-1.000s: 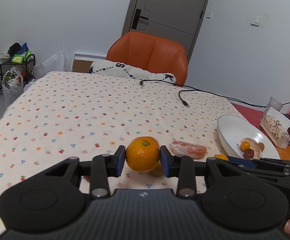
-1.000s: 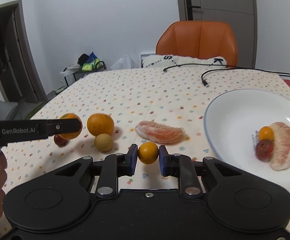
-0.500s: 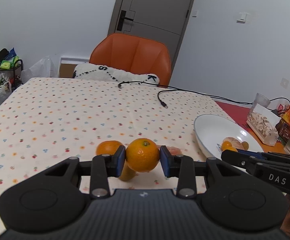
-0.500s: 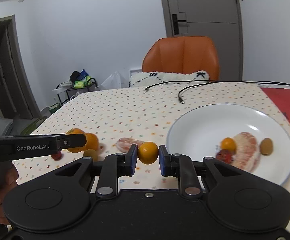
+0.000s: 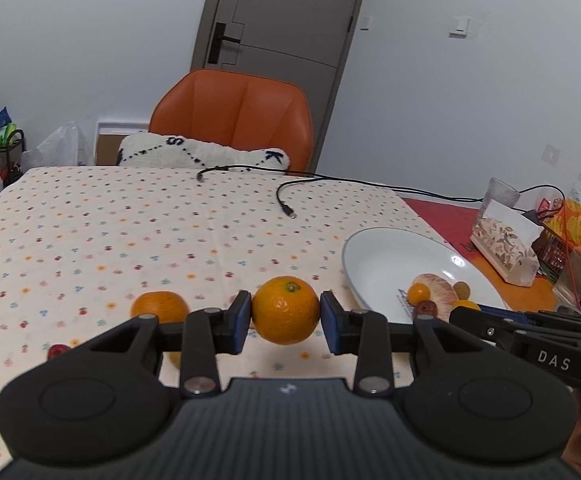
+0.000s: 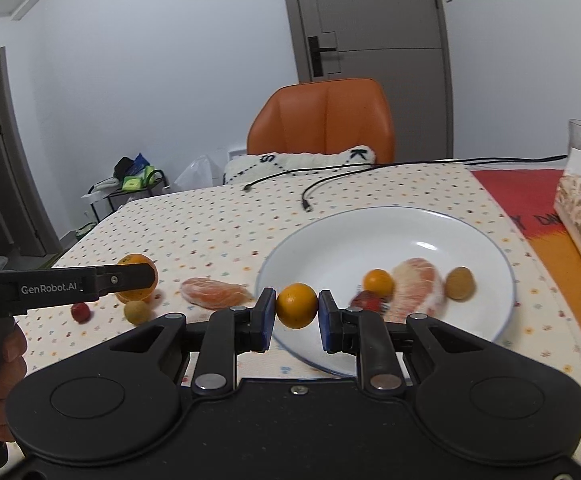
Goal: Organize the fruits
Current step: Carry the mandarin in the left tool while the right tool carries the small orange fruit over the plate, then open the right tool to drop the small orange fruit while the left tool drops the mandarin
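A small orange (image 6: 297, 305) sits clenched in the right gripper (image 6: 295, 312) at centre frame, over the plate's (image 6: 486, 240) near rim. The left gripper (image 5: 284, 316) grasps a bigger orange (image 5: 285, 310) above the counter (image 5: 130, 216). Carrying step; next, lower onto the plate and release.
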Motion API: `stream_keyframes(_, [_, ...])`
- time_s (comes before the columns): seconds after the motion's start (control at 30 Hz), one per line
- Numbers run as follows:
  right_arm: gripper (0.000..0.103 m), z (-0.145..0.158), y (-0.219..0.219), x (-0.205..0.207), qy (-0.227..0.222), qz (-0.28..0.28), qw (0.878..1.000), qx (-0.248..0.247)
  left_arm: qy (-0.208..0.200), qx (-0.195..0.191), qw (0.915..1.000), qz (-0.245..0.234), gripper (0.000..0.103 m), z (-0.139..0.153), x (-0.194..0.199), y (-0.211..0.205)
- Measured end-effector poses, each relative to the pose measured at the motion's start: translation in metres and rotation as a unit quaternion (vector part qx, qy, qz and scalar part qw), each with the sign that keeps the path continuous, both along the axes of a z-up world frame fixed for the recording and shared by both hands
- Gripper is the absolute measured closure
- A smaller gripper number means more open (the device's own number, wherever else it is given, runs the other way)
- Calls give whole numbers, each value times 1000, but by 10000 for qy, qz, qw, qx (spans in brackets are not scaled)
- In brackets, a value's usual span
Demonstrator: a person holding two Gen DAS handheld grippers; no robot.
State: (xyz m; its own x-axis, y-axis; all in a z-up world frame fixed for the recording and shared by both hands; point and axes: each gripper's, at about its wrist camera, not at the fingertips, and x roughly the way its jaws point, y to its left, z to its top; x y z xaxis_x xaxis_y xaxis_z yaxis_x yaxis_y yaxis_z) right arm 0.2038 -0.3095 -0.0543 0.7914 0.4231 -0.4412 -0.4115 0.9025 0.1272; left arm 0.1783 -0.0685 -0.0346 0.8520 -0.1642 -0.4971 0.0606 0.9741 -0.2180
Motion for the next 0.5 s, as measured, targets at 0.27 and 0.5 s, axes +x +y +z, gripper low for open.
stream_keyframes(0.27, [82, -5, -16, 5, 85, -194, 9998, 0, 0, 20, 9999, -167, 67, 0, 8, -16])
stream_keyframes(0.5, [76, -10, -21, 6, 183, -208, 9996, -18, -30, 54, 9995, -318, 67, 2, 17, -31])
